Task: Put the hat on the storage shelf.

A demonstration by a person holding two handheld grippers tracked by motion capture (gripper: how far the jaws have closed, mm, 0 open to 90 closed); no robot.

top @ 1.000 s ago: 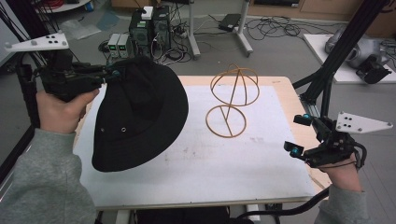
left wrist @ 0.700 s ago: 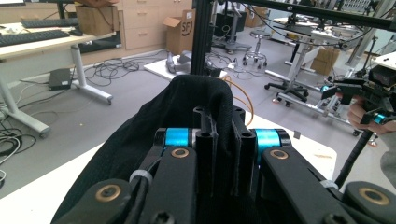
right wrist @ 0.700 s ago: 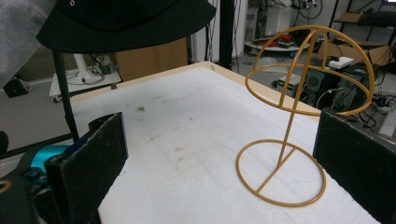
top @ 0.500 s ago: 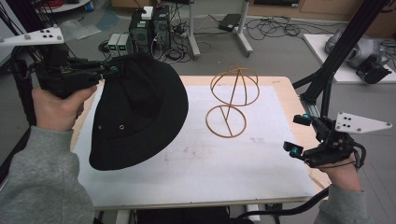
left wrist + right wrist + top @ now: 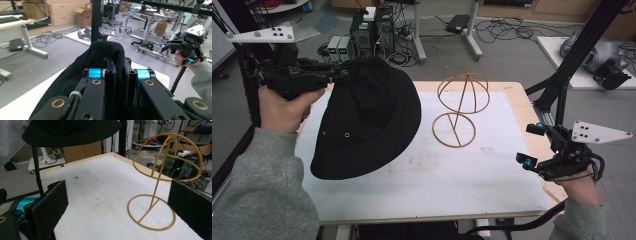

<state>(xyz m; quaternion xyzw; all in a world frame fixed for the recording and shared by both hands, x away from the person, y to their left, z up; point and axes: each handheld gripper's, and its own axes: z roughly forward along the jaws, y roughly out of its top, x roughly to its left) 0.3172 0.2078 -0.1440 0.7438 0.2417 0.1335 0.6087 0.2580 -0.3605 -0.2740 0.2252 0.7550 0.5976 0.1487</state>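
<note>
A black bucket hat [image 5: 367, 125] hangs in the air over the left half of the table. My left gripper [image 5: 343, 74] is shut on its brim at the far edge. In the left gripper view the black fabric [image 5: 107, 53] bunches between the closed jaws of that gripper [image 5: 117, 72]. A gold wire hat stand [image 5: 460, 107] stands upright at the back middle of the white mat, bare. My right gripper [image 5: 532, 146] hovers at the table's right edge, open and holding nothing. In the right gripper view the stand [image 5: 160, 177] rises ahead of it and the hat [image 5: 70, 130] hangs at the top.
A white mat [image 5: 462, 185] covers most of the wooden table. A black frame post [image 5: 562, 80] rises by the table's back right corner. Computers and cables [image 5: 372, 30] lie on the floor behind.
My left hand has lifted the hat slightly. The right hand has kept still.
</note>
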